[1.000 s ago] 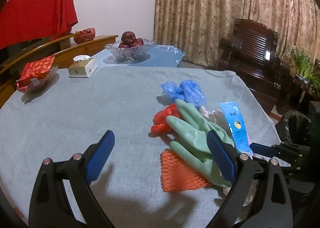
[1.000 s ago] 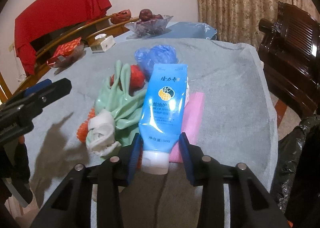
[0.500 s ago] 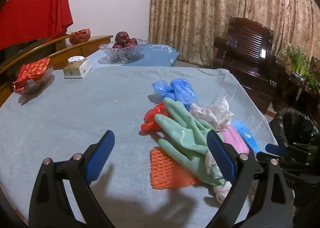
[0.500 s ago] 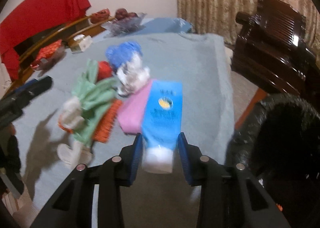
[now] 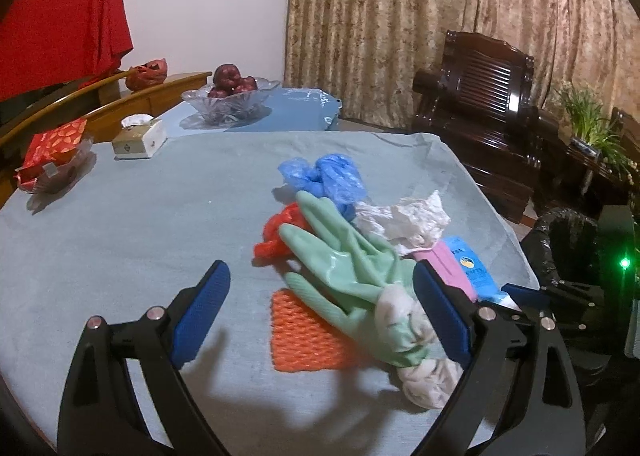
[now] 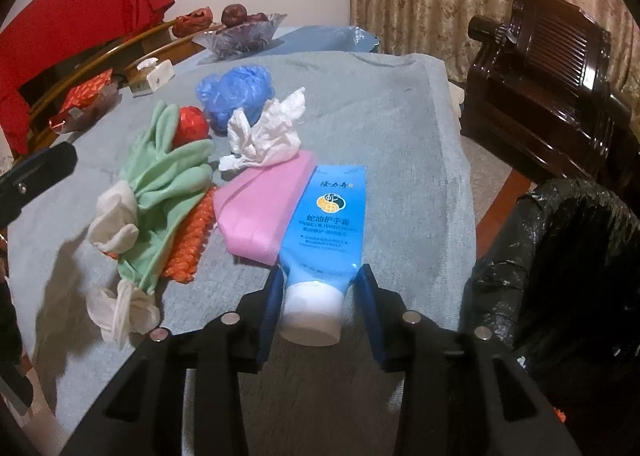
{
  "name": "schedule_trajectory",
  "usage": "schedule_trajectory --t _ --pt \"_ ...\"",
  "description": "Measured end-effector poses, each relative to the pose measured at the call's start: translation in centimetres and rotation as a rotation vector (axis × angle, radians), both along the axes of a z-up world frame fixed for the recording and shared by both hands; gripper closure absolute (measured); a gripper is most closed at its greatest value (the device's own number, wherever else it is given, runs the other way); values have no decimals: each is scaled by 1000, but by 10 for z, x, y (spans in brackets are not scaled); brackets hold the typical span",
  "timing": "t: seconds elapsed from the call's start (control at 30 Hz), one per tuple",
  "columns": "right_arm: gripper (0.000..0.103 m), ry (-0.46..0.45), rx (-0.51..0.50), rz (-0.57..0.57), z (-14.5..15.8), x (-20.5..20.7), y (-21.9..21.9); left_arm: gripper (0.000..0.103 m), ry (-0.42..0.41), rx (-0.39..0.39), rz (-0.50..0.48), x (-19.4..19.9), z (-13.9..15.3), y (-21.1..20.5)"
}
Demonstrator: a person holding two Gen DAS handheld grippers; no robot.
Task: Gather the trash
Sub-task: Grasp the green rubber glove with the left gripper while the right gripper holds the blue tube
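Clamping down near the white cap, the right gripper (image 6: 320, 290) has the blue hand cream tube (image 6: 329, 216) pinched between its 2 blue pads, tube body stretching away from the camera over the grey-blue tablecloth (image 6: 380, 104). That tube is bright blue with a round yellow-and-blue emblem and Chinese lettering, its flat sealed end farthest from the jaws and lying against a pink packet (image 6: 262, 208). Just right of the gripper, off the table edge, sits a bin lined with a black trash bag (image 6: 560, 240).

Over on the other side, the left gripper (image 5: 320, 304) has just been narrowing a little yet its jaws stand wide apart, pads touching nothing; between them in view lie the mint-green rubber glove (image 5: 344, 268) with its white lining (image 5: 424, 368) bunched at the cuff, and the orange foam net (image 5: 304, 336) partly under it.

Beyond the glove, the rest of the heap: a red crumpled wrapper (image 5: 280, 234) under the glove fingers, a blue plastic bag (image 5: 324, 178) wadded up behind it, and crumpled white paper (image 5: 404, 222) resting on the pink packet's far end. Farther back on the table are a tissue box (image 5: 138, 138), a dish of red packets (image 5: 52, 160) and a glass fruit bowl (image 5: 230, 100). A dark wooden armchair (image 5: 484, 112) stands before patterned curtains (image 5: 440, 8).
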State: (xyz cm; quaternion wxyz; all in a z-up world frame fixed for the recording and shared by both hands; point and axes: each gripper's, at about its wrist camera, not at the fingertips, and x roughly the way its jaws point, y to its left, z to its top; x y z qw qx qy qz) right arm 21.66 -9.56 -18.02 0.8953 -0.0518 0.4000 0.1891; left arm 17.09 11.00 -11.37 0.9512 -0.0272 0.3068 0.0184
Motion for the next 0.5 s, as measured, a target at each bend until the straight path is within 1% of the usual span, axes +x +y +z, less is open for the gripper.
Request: schedule_trajectory --t 0.03,0.13,0.17,0.2,0.23,0.3,0.33,0.37,0.43,0.5 --pt "65 -8 -9 6 1 -1 1 25 7 -5 -10 1 -1 -3" --pt "65 -15 4 12 5 -3 0 30 30 -18 -53 6 -6 -13" --pt "65 -18 5 10 6 -3 0 34 38 -23 -66 7 -8 -16" --pt "65 -20 6 10 8 -3 0 41 48 -29 -79 9 -11 -19" --pt "65 -25 10 8 10 -3 -1 45 55 -31 -86 10 -13 -21" --pt "66 -29 15 7 13 -3 -3 67 84 -48 -116 14 -20 -25" --pt "66 -32 16 7 14 -2 -3 71 93 -55 -129 15 -23 -27" --pt "66 -35 18 9 16 -3 -3 80 101 -58 -147 16 -26 -29" --pt "66 -36 21 14 17 -3 -2 82 101 -51 -164 15 -27 -33" --pt "66 -36 23 21 17 -3 0 87 103 -74 -161 15 -25 -31"
